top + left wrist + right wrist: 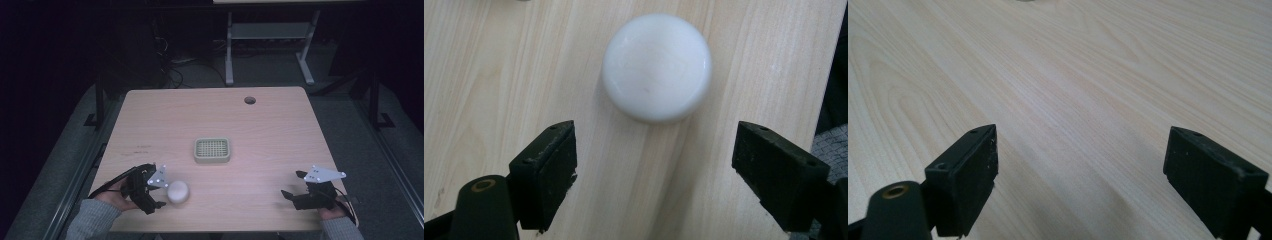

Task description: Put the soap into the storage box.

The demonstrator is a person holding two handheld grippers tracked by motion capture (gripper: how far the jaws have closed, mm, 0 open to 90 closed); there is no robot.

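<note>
At the near left of the bench (pixel 280 125), a white round puck (pixel 178 192) lies flat on the wood, just ahead of the left tongs (pixel 159 195). In the left gripper view the jaws stand wide, the puck (pixel 657 67) beyond their tips and untouched. The right tongs (pixel 294 186) rest at the near right, jaws wide over bare wood. A green grid tray (pixel 212 150) sits mid-bench, well apart.
</note>
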